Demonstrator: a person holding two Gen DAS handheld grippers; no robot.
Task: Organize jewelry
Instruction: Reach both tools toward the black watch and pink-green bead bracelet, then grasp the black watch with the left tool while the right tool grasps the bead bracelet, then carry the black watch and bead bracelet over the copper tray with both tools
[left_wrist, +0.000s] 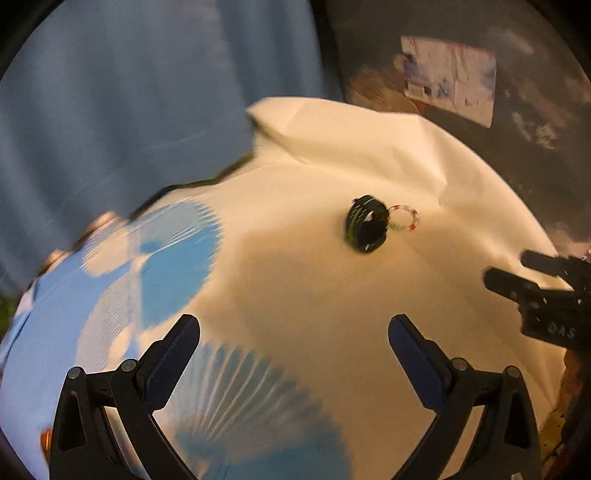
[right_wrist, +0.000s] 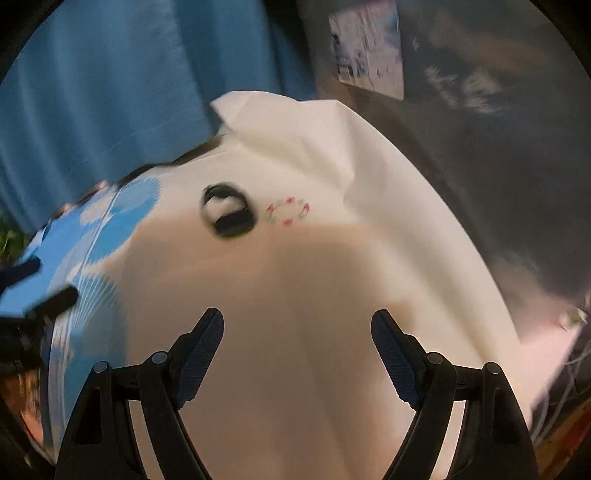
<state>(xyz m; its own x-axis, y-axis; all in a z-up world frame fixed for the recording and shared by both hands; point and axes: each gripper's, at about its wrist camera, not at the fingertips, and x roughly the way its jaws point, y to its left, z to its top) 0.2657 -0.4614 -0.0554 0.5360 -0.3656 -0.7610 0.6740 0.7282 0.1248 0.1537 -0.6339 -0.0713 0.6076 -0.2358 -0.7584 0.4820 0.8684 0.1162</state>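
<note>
A black bangle-like ring piece (left_wrist: 366, 229) lies on a cream sheet (left_wrist: 314, 295), with a small beaded bracelet of red, green and white beads (left_wrist: 404, 218) touching its right side. Both show blurred in the right wrist view: the black piece (right_wrist: 228, 215) and the bead bracelet (right_wrist: 288, 211). My left gripper (left_wrist: 293, 332) is open and empty, well short of them. My right gripper (right_wrist: 297, 328) is open and empty, also short of them. The right gripper shows at the right edge of the left wrist view (left_wrist: 517, 277); the left gripper shows at the left edge of the right wrist view (right_wrist: 37, 288).
A blue and white printed sheet (left_wrist: 110, 295) lies to the left of the cream sheet. A blue curtain (left_wrist: 129, 110) hangs behind. A white printed box (left_wrist: 450, 81) sits on the dark surface at the back right. The cream sheet has a raised fold (left_wrist: 295, 125) at the back.
</note>
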